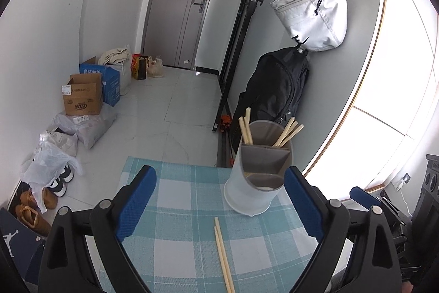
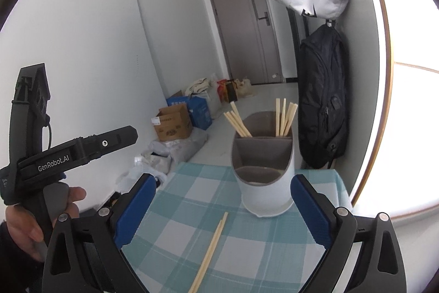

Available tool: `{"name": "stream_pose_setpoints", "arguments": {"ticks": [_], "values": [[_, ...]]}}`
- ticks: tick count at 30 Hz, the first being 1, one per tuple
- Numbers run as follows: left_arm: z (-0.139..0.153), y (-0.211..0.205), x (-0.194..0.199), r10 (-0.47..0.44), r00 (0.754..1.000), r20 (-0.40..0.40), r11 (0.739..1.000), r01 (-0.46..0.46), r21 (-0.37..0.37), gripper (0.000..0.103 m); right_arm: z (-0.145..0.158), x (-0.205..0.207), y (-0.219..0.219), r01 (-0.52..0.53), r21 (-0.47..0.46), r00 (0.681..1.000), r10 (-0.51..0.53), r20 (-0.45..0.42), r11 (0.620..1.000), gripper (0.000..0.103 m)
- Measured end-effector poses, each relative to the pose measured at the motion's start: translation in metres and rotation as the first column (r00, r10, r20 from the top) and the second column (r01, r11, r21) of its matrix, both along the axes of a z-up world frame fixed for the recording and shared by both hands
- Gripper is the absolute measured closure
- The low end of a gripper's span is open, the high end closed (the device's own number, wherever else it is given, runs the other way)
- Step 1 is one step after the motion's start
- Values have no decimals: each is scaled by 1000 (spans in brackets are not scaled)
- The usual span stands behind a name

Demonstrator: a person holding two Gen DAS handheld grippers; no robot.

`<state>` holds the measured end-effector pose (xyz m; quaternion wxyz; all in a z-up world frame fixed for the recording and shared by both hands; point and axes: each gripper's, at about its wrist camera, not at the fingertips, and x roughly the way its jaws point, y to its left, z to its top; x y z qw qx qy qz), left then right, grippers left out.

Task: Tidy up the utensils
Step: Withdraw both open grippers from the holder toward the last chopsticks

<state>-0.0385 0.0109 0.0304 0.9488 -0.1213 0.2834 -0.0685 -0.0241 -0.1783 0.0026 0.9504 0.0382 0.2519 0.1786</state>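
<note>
Two pale wooden chopsticks (image 2: 210, 251) lie side by side on the teal-and-white checked tablecloth (image 2: 260, 246). At their 1 o'clock stands one white cylindrical divided holder (image 2: 264, 175) with eight chopsticks. Left gripper (image 1: 219, 203) and right gripper (image 2: 222, 206): jaws apart, empty.

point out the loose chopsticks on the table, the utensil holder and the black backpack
loose chopsticks (image 1: 222, 254), left wrist view, mid-shaft of the pair
utensil holder (image 2: 267, 197), right wrist view, white front wall
black backpack (image 2: 321, 98), right wrist view, front panel
</note>
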Motion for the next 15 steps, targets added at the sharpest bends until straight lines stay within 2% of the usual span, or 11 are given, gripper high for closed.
{"name": "stream_pose_setpoints", "arguments": {"ticks": [6,11,13,15], "values": [[-31,13,6,5,997,-72,999,-8,-36,12,-31,16,15,-27,-49,992,20,-122,998,4],[-49,28,13,36,993,-115,998,-40,-38,12,-64,41,29,-68,-89,957,40,-288,994,4],[-55,38,17,61,987,-148,996,-71,-61,12,-77,49,34,-83,-98,941,46,-336,992,8],[-59,48,19,60,983,-171,991,-79,-105,12,-92,55,40,-109,-103,921,62,-384,989,23]]}}
